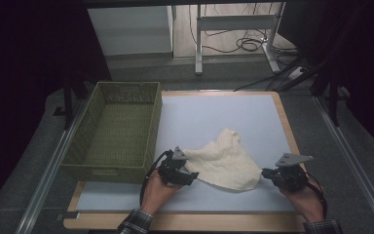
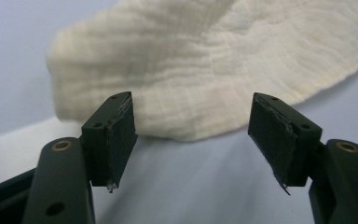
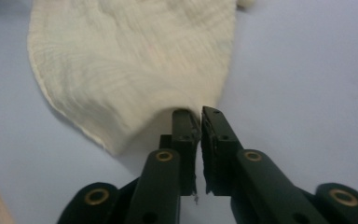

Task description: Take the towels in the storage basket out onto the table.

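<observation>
My right tongs pinch the soft, light muslin cloth's corner (four o'clock); my left tongs gape empty at its eight o'clock hem, the next hold.

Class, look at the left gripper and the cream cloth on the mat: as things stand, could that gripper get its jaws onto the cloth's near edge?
Probably yes. The left gripper has its jaws apart, and the cloth edge lies just ahead of them on the bare mat, with nothing between. The basket stands off to the side.

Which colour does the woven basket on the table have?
The rectangular woven basket is olive green, seen best in the high view.
</observation>
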`<state>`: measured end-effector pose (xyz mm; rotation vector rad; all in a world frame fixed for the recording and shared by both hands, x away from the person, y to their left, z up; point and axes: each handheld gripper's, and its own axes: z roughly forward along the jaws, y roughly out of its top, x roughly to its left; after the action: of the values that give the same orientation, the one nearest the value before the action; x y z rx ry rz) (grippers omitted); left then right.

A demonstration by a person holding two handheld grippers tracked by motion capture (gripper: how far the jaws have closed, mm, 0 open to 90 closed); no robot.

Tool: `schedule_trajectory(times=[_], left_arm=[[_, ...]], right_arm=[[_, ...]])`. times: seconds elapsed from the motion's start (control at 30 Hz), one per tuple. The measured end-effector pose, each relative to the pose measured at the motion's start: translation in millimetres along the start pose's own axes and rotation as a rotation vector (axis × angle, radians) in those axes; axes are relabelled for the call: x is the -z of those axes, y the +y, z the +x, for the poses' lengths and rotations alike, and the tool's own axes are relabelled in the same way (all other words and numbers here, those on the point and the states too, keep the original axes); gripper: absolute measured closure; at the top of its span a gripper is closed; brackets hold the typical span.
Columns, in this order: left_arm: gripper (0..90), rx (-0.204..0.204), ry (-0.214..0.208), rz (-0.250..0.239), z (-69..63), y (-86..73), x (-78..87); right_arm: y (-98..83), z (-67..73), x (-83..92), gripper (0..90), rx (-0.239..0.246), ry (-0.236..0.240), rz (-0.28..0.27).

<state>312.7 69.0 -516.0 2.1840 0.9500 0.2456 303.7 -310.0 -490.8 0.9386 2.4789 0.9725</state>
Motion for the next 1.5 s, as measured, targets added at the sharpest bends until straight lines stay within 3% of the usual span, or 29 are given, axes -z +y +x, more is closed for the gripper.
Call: schedule_trajectory(times=[0.07,0.13,0.27,0.37,0.5,0.57,0.73,0.83,0.9,1.2,1.4,1.43,1.5], left_arm=[[35.0,-0.002,0.017,-0.004,-0.1,1.1,0.3],[38.7,0.006,0.071,-0.001,1.9,2.9,0.7],[45.0,0.039,0.147,-0.002,5.7,-1.5,0.1],[45.2,0.075,0.172,-0.008,9.6,-5.5,-2.1],[45.2,0.099,0.198,0.001,14.0,-6.8,-8.3],[47.0,0.105,0.182,0.005,16.8,-7.0,-12.3],[67.4,0.141,0.109,-0.018,18.4,-7.6,-14.4],[83.0,0.147,0.068,-0.028,17.1,-8.9,-14.3],[87.3,0.124,0.083,-0.023,14.4,-8.4,-11.5],[88.0,0.104,-0.005,-0.078,-5.5,-20.9,21.2],[87.5,0.079,-0.049,-0.045,-24.4,-41.5,33.4],[86.3,0.075,-0.049,-0.044,-25.6,-44.6,35.0],[68.8,0.058,-0.005,-0.056,-27.1,-46.6,37.9]], right_arm=[[-3.1,-0.9,3.4,81.0,-0.008,-0.003,0.001],[-8.0,-1.4,17.1,76.4,-0.024,-0.01,-0.009],[-6.5,9.2,28.3,74.3,-0.027,0.036,-0.03],[-3.8,21.0,25.4,69.8,-0.033,0.104,-0.036],[-2.6,30.4,12.2,62.2,-0.029,0.105,-0.015],[-3.4,32.7,3.5,61.0,-0.013,0.085,0.001],[-6.7,35.9,-22.4,62.3,0.004,0.066,0.048],[-8.0,37.1,-26.6,85.1,-0.005,0.063,0.033],[-7.6,38.9,-25.8,86.7,-0.004,0.067,0.039],[-12.2,43.2,8.5,86.6,0.025,0.097,0.02],[-27.0,53.0,19.0,85.9,0.008,0.161,0.035],[-29.0,54.6,21.1,84.8,0.01,0.167,0.037],[-31.1,54.6,26.8,78.9,0.008,0.16,0.036]])
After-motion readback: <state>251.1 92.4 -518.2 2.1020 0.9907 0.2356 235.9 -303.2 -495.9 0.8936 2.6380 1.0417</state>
